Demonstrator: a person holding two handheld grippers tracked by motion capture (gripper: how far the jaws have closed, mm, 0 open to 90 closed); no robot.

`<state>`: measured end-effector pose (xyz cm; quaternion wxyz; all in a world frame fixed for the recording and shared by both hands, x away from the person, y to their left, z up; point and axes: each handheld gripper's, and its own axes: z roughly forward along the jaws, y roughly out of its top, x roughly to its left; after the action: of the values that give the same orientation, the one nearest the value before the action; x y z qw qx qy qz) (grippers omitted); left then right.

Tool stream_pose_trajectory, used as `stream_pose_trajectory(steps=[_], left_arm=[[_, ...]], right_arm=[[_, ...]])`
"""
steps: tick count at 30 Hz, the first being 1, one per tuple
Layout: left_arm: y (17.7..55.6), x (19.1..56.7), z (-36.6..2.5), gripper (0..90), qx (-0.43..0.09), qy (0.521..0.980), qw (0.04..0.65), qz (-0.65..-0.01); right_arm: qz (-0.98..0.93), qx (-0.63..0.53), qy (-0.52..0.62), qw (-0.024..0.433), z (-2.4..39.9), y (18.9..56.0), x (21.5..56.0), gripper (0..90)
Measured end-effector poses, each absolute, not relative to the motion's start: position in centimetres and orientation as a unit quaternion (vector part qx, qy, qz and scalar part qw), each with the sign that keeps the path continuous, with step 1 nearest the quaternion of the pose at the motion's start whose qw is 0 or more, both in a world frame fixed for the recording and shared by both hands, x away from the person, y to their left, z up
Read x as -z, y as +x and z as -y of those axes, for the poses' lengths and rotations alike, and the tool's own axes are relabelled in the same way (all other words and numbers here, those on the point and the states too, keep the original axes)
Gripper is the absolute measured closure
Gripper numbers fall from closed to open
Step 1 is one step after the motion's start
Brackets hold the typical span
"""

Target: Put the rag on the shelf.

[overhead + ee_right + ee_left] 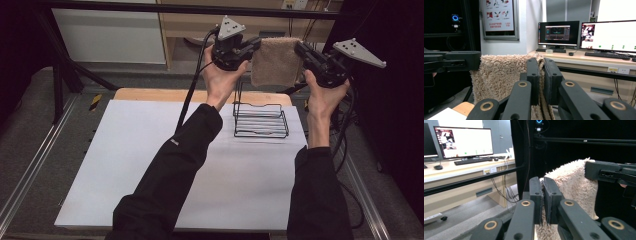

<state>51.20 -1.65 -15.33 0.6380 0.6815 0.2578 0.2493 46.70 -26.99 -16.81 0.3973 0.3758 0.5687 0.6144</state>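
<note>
A beige fluffy towel (275,61) hangs stretched in the air between my two grippers, above the far edge of the table. My left gripper (254,46) is shut on the towel's left top corner, and my right gripper (300,49) is shut on its right top corner. In the left gripper view the towel (574,187) is pinched between the black jaws of my left gripper (543,192), with the other gripper's jaw at the far edge. In the right gripper view the towel (499,75) is clamped the same way by my right gripper (541,72). A black wire rack (260,119) stands on the table below the towel.
A white sheet (165,165) covers the wooden table. A black frame bar (150,7) runs across the back. Cables trail from both grippers. Desks with monitors (609,35) stand beyond the table.
</note>
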Motion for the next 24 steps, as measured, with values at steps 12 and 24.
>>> stream_pose_trajectory(steps=[12, 24], left_arm=[[53.6, 16.0, 1.7, 86.0, -0.264, 0.686, 0.626, -0.261], [55.3, 16.9, 2.3, 86.0, -0.261, 0.697, 0.617, -0.257]], right_arm=[[-0.575, -0.609, 0.377, 0.396, 26.7, 49.2, 17.1, 84.0], [-0.584, -0.602, 0.377, 0.393, 27.3, 50.7, 18.1, 84.0]])
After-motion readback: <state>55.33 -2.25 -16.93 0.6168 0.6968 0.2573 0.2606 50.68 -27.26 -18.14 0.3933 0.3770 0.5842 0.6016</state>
